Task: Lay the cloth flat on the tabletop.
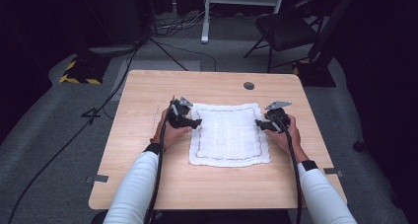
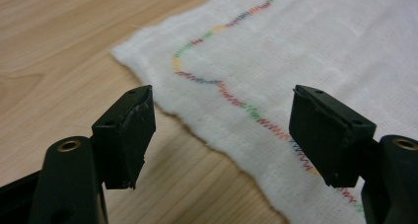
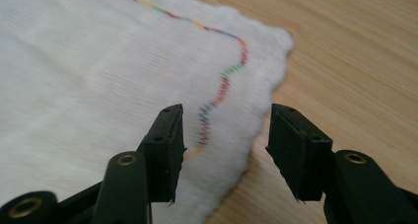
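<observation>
Cloth (image 1: 229, 134) lies flat on table (image 1: 148, 179), between both grippers. Left gripper (image 2: 222, 130): jaws open, hem straddled, unpinched; closing risks catching one layer. Right gripper (image 3: 224, 150): jaws open over the stitched edge; an uneven pinch would skew any fold.

Your table (image 1: 148, 184): light wood | round grey cap (image 1: 249, 86) near its far edge, right of middle | beyond its far right corner: black folding chair (image 1: 286, 31) | off its far left corner: yellow-black striped block (image 1: 81, 71) on grey floor

The cloth (image 1: 229, 134) lay on the table (image 1: 148, 179); my left gripper (image 1: 196, 124) sat left of it, my right gripper (image 1: 260, 126) right.
</observation>
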`<state>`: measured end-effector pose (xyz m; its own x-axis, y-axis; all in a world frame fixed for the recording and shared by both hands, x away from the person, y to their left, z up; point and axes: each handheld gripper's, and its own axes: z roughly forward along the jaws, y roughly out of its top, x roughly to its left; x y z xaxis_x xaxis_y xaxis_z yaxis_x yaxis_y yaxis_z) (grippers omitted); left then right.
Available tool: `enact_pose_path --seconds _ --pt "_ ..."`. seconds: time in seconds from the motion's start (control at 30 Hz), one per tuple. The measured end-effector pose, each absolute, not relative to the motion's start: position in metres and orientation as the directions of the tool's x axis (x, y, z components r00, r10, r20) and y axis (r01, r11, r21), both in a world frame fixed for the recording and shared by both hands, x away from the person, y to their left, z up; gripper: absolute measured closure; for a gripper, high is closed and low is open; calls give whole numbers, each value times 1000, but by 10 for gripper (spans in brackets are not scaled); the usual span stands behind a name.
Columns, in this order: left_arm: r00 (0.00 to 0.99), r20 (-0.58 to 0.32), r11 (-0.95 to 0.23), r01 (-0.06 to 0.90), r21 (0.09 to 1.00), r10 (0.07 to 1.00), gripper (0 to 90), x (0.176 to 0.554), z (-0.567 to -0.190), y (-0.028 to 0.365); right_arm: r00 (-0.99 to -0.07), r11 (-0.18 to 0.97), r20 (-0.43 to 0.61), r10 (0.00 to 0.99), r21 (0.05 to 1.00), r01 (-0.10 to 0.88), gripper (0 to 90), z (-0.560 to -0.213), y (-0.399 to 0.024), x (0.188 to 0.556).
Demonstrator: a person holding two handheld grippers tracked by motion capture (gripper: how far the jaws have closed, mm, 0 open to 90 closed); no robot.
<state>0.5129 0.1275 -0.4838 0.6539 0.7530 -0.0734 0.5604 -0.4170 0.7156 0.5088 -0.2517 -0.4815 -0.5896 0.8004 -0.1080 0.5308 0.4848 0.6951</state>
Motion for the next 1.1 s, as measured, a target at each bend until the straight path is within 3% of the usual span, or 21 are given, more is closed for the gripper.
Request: enact_pose_path --seconds 0.4,0.63,0.9,1.0,1.1 --pt "543 -37 -372 622 689 839 272 541 -489 136 -866 593 -46 499 747 302 482 -468 -161 439" --pt "526 -53 -356 641 680 849 242 554 -498 128 -943 654 -49 330 732 191 501 -475 -99 405" --pt "531 -43 -363 633 684 846 241 556 -499 123 -970 679 -15 243 717 159 501 -492 -50 395" --pt "552 -54 -365 618 697 832 361 554 -498 122 -970 690 -43 240 711 139 498 -496 -42 391" --pt "553 -79 -341 613 713 829 543 553 -499 122 -963 682 -33 268 712 165 575 -496 -42 393"
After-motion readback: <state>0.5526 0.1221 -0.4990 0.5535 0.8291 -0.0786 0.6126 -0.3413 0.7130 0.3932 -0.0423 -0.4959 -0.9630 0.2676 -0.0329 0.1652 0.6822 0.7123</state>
